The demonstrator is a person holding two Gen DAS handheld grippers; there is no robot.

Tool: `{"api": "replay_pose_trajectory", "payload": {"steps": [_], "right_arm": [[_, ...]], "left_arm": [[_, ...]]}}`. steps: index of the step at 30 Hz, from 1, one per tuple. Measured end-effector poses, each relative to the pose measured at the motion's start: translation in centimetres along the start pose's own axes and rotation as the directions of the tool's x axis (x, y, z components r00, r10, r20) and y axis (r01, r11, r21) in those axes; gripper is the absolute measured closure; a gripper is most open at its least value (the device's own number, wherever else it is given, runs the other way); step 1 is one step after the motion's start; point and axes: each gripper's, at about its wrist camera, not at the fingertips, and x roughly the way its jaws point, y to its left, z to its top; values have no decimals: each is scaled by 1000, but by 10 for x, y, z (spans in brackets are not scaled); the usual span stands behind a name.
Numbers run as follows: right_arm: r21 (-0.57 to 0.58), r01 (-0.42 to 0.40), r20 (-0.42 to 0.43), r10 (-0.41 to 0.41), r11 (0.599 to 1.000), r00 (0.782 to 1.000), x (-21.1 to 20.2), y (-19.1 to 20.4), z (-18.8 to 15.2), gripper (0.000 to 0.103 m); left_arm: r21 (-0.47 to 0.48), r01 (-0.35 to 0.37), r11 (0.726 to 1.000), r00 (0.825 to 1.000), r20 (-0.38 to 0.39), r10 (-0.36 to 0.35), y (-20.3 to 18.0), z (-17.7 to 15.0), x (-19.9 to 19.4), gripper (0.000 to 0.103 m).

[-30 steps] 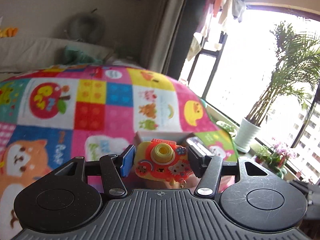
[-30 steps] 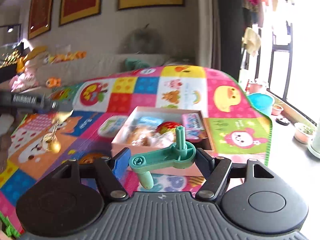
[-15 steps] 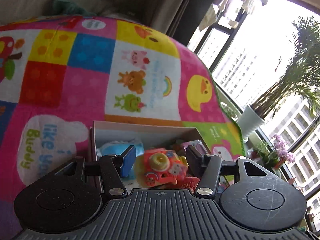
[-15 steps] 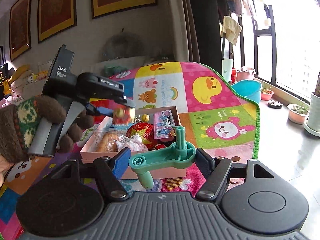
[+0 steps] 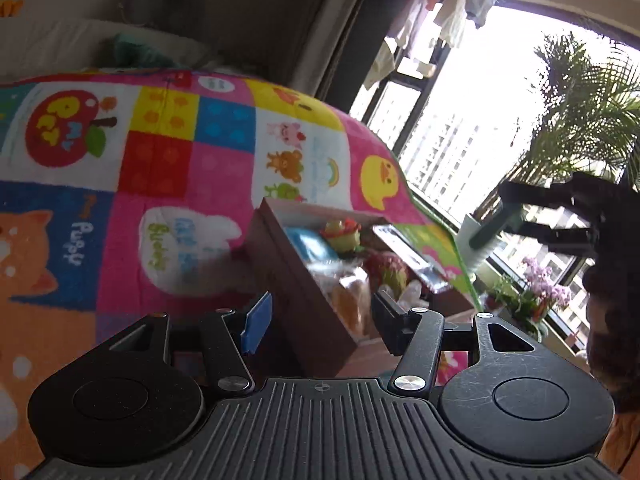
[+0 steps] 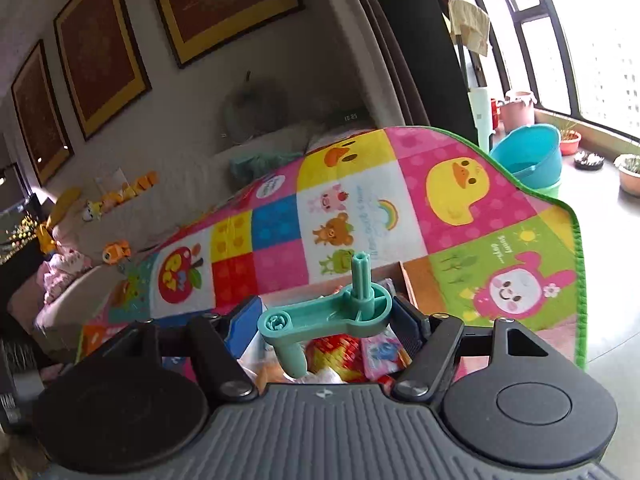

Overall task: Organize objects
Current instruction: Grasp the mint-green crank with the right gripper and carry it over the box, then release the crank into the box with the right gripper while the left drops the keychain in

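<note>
- Left wrist view ran left to right like this: the patchwork play mat [image 5: 168,168] filled the left side, with its apple square, orange puppy square and white "Buddy" patch
- Left gripper [image 5: 320,322] hung with its jaws spread wide and nothing between them, the blue pad on the left finger, the black pad on the right
- Straight past those fingers sat the cardboard box [image 5: 304,300] on the mat, seen blurred, its near wall dark
- Inside the box lay a blue packet, then a yellow-and-orange toy camera [image 5: 345,234] near the far wall, and a bread-coloured bag closer in
- Further right, against the bright window, the right gripper [image 5: 516,210] showed dark, with a green piece in its fingers; a potted palm [image 5: 576,120] stood behind it
- Right wrist view, from the left: framed pictures [image 6: 224,4] on the wall, small toys lined along a pale sofa [image 6: 120,196] below them
- Play mat again across the middle, duck and pink rabbit squares out towards its green-trimmed right edge
- Right gripper [image 6: 326,318] was clamped on the teal crank handle [image 6: 332,314], jaws narrowed onto it, its short shaft pointing up and its knob hanging down
- That handle hovered right above the box, where a red-and-yellow wrapper [image 6: 332,354] and a pink packet [image 6: 384,354] peeked out beneath it
- Far right, a blue basin [image 6: 528,156] stood on the floor by the window, small plant pots beyond it
</note>
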Motion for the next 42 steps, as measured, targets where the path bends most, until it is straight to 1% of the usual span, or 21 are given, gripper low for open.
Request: {"api": "replay_pose_trajectory", "payload": {"steps": [2,4,5,6,11,14,18,20,21,22,23,24,25,26,27,29,30,32,34,39,42], "right_arm": [[8,-24,-36,24,1000,999,17,9,8,32],[9,-6,-123,7,1000,992,40,17,7,31],[15,-6,-173,8,1000,985,50,19,5,27],[25,3,-200,2,1000,980,56,20,0,18],[-47,102,-140,-107,994,984,44,18,-10,11],[-66,138,-104,-144,988,984,26,6,-12,8],[-147,234,-36,-241,961,970,8,-11,-27,5],[-217,281,-9,-290,935,957,6,-16,-40,5],[-263,296,2,-307,918,952,5,-18,-50,6],[-312,306,7,-320,899,947,4,-19,-59,9],[-360,310,6,-330,880,944,4,-20,-68,12],[-396,305,-3,-333,866,943,5,-21,-77,18],[-423,291,-24,-332,858,943,7,-23,-86,21],[-442,277,-43,-329,853,944,9,-24,-93,22],[-466,265,-56,-328,844,943,12,-25,-101,23],[-509,272,-45,-341,816,939,20,-24,-113,23],[-521,278,-38,-347,807,937,24,-23,-117,23],[-525,279,-38,-350,804,936,34,-20,-118,27],[-536,228,-66,-309,813,949,42,-10,-118,30],[-617,175,-44,-255,767,966,68,39,-123,29],[-619,165,-50,-248,768,967,91,63,-122,29]], "left_arm": [[-17,-8,1000,1000,-26,7,7,-11,-4,43],[-47,-10,999,999,-43,8,15,-16,-5,43],[-59,-13,998,999,-47,10,20,-17,-5,43],[-67,-17,998,999,-49,14,24,-19,-7,43],[-121,-28,992,998,-56,21,34,-22,-8,43],[-142,-2,990,998,-60,-6,31,-22,-4,43],[-131,67,989,996,-49,-74,10,-12,3,43],[-116,61,991,996,-53,-68,-1,-4,13,43],[-121,45,992,997,-61,-52,-5,1,20,43],[-130,28,991,997,-73,-37,-8,4,28,43],[-135,-1,991,996,-93,-11,-9,8,36,43],[-129,-50,990,992,-125,34,-11,11,46,43],[-114,-107,988,983,-159,88,-13,13,56,43],[-89,-168,982,970,-195,148,-13,15,66,43],[-72,-207,976,958,-219,187,-12,16,74,37],[-80,-246,966,946,-238,221,-6,18,80,26],[-81,-269,960,938,-246,243,-4,18,81,18],[-69,-295,953,933,-235,271,2,19,76,14],[-61,-325,944,931,-196,308,8,21,65,12],[-99,-387,917,920,-101,378,38,25,40,9],[-143,-415,898,910,-58,411,60,25,31,4]]}}
